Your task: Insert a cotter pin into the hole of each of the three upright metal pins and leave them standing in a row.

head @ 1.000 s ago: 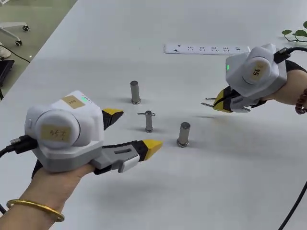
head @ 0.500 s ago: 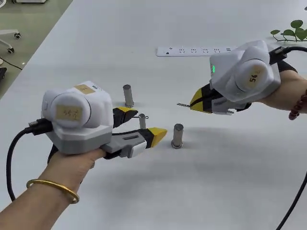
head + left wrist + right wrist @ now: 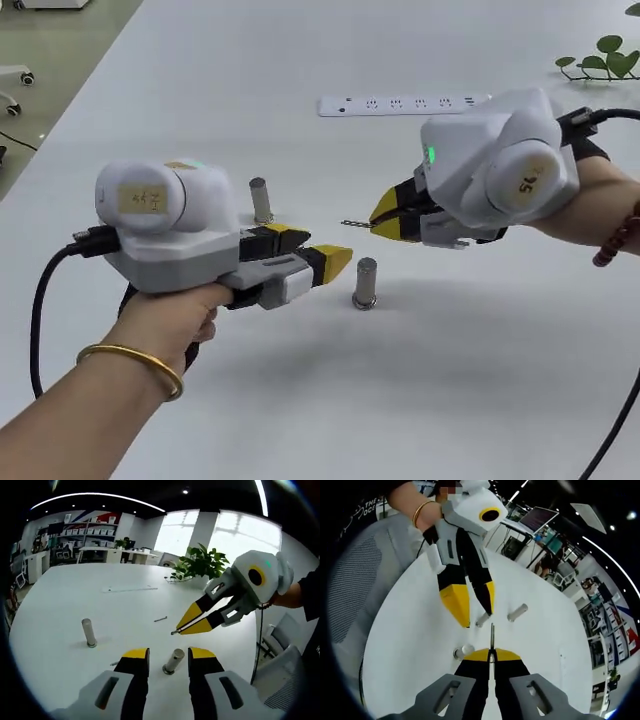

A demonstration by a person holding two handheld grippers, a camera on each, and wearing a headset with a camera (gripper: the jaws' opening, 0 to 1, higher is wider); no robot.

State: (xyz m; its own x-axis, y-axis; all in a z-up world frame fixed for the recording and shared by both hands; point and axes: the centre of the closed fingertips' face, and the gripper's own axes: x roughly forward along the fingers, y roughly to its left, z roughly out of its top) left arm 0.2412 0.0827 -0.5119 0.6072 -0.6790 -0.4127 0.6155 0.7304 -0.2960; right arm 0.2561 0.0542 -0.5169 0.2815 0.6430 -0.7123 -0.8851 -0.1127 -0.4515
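Left claw: we see it released, its two yellow tips apart, held low over the table and pointing toward the right claw.
Right claw: clenched on a cotter pin, whose thin shaft sticks out past the yellow tips toward the left claw.
Held cotter pin: we find it in the air between the two claws, off the table and apart from every post.
Near post: upright on the table, just beside the left claw's lower tip and below the right claw.
Far post: upright, on the far side of the left claw.
Third post: in the right gripper view we see it standing at the left claw's tips. We cannot tell whether either tip touches it.
Loose cotter pin: in the left gripper view we see it lying flat on the table, beyond the right claw's tips and apart from the posts.
Power strip: flat on the far part of the table, well apart from the posts.
Plant: green leaves at the table's far right corner.
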